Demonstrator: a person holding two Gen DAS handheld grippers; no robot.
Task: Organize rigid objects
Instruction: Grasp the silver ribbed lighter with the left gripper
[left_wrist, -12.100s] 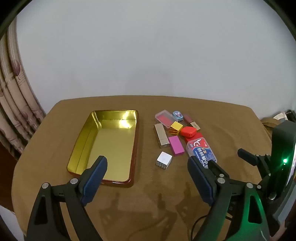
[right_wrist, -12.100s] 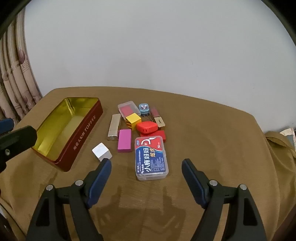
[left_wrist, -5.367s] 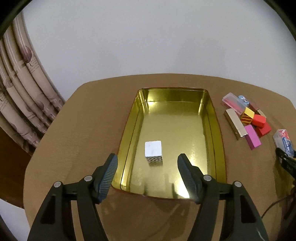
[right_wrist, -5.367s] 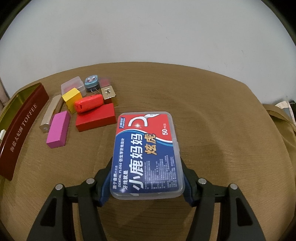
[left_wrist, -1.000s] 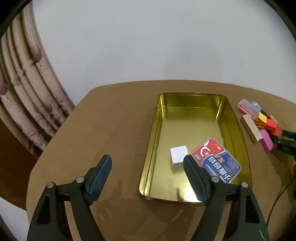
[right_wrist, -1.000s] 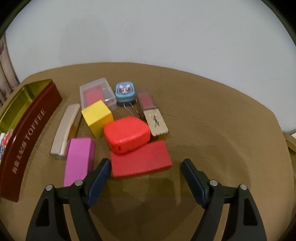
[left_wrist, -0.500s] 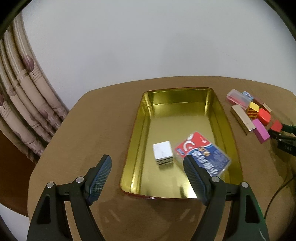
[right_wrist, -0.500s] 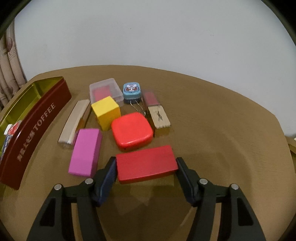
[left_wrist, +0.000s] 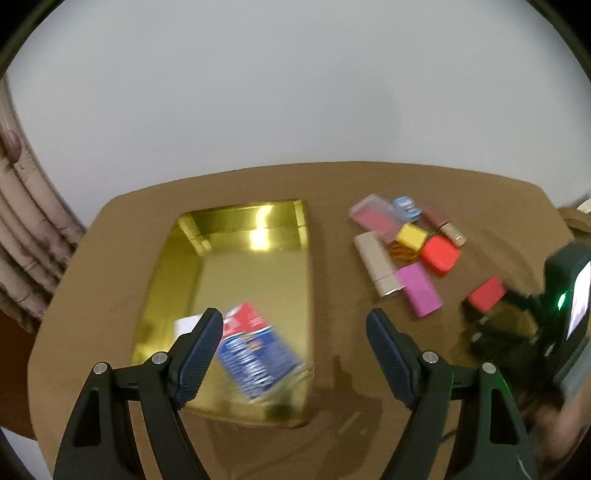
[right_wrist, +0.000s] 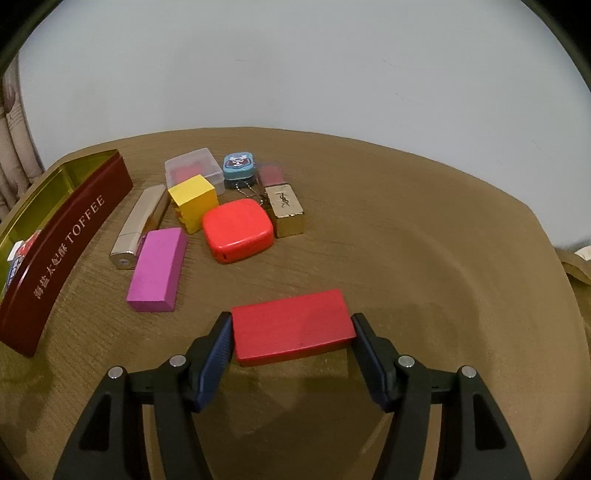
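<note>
Red flat block (right_wrist: 291, 332) sits between the blue pads of the right gripper (right_wrist: 291, 334), both pads pressed against its short ends; it appears raised just above the brown tablecloth (right_wrist: 406, 240), apart from the other items. Only the right wrist view shows this grip clearly, together with the maroon outer wall of the tin (right_wrist: 66, 236) lettered "TOFFEE". That view also resolves the loose group: magenta block (right_wrist: 157, 269), rounded red case (right_wrist: 238, 229), yellow cube (right_wrist: 192, 195), champagne tube (right_wrist: 138, 225), gold lipstick (right_wrist: 284, 210), clear lidded box (right_wrist: 194, 171) and small blue tin (right_wrist: 239, 166).

Only the left wrist view, which is motion-blurred, looks into the tin's gold interior (left_wrist: 255, 273). Contents: floss box (left_wrist: 255, 350) with red and blue label, and a white cube (left_wrist: 188, 325) beside it, partly hidden by a finger. The left gripper (left_wrist: 295, 347) has its jaws wide with nothing between them.
</note>
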